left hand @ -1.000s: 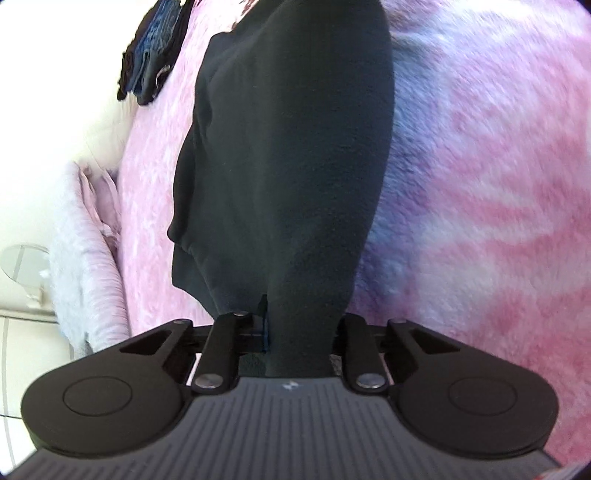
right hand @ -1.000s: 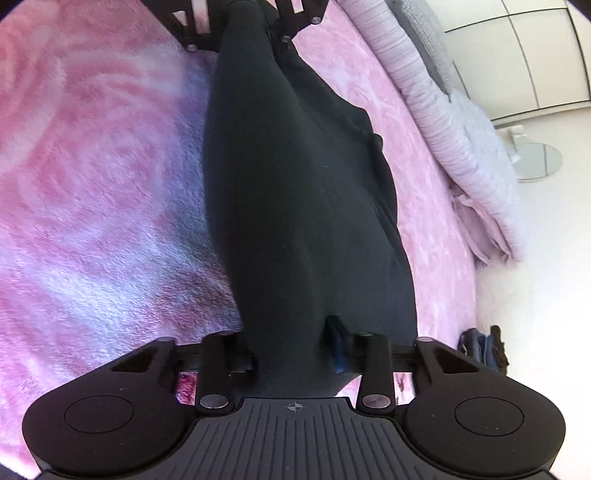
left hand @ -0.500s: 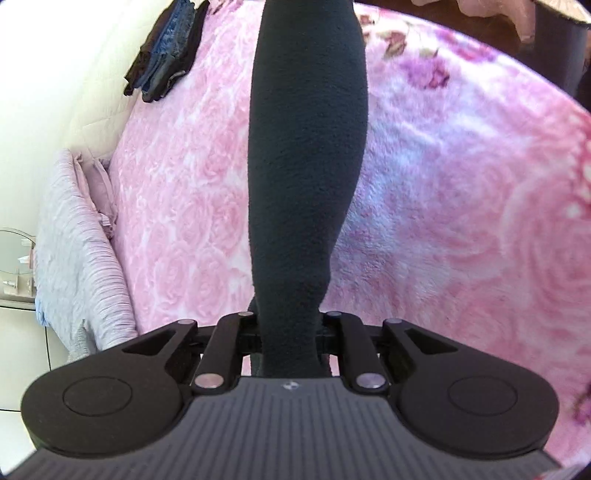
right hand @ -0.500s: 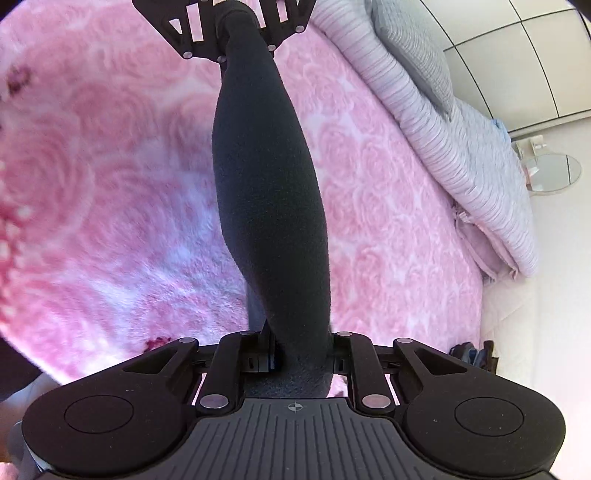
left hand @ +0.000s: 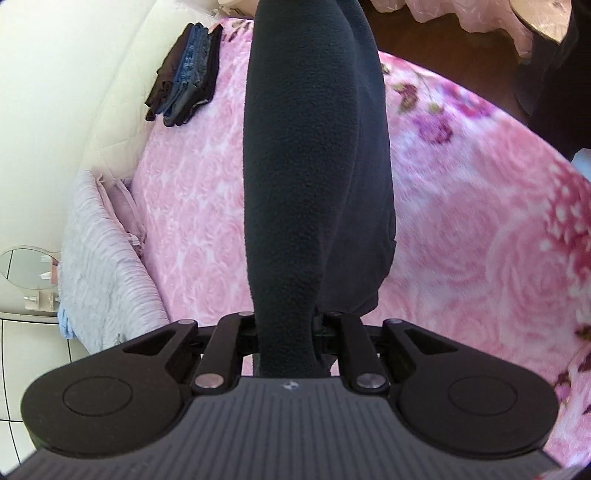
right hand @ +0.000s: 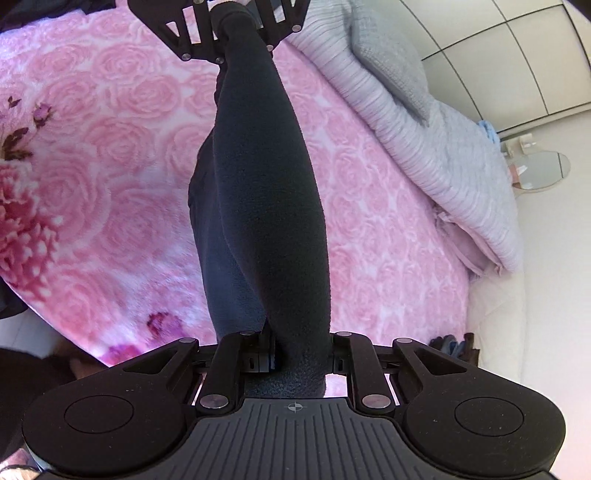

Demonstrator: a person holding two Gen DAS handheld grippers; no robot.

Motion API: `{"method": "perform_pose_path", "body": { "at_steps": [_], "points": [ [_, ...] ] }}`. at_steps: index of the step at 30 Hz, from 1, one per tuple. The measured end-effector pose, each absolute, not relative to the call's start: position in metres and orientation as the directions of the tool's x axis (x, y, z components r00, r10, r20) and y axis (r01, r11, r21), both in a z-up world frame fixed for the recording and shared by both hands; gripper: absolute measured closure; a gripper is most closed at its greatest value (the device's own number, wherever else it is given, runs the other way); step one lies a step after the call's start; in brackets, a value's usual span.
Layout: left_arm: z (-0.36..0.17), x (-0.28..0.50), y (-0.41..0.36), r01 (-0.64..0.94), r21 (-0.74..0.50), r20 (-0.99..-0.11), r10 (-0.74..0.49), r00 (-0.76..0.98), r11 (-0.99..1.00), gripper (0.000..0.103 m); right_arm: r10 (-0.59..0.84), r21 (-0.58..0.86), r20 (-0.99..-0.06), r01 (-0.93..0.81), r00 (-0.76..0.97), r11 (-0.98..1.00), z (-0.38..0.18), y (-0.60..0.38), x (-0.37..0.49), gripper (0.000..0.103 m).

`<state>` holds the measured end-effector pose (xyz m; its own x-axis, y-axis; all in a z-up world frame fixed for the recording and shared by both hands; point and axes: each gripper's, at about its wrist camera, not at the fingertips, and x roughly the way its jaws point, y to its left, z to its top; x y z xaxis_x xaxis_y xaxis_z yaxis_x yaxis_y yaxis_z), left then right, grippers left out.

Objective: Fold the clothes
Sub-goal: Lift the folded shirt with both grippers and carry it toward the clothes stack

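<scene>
A black fleece garment hangs stretched between my two grippers, high above the pink rose-patterned bed. My left gripper is shut on one end of it. My right gripper is shut on the other end. In the right wrist view the left gripper shows at the top, clamped on the far end. A loose fold of the garment droops beside the taut part.
A stack of folded dark and blue clothes lies at the far edge of the bed. A grey-lilac quilt and pillow lie along one side. A small round glass table stands beyond. A dark floor borders the bed.
Both grippers have lifted the garment well clear of the bed. It has gone from a wide draped sheet to a narrow hanging band, and more of the room shows.
</scene>
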<state>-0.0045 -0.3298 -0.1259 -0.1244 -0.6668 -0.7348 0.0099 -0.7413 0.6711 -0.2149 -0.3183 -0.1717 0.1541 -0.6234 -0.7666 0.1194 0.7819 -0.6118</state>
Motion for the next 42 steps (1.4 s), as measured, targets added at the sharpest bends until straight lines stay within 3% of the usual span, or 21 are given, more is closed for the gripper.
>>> {"method": "perform_pose_path", "body": {
  "at_steps": [21,42],
  "points": [
    [-0.076,-0.303,-0.411,-0.101,0.707,-0.701,-0.674,-0.232,-0.700,0.091,-0.703,-0.649,-0.707,0.329,0.072,0.686,-0.109,-0.403,-0.495,0.086],
    [-0.057,-0.396,-0.577,-0.035,0.757,-0.627,-0.710,-0.320,-0.653,0.091,-0.705,-0.667,-0.709,0.323,0.003,0.672,-0.065,-0.556,-0.573,0.086]
  ]
}}
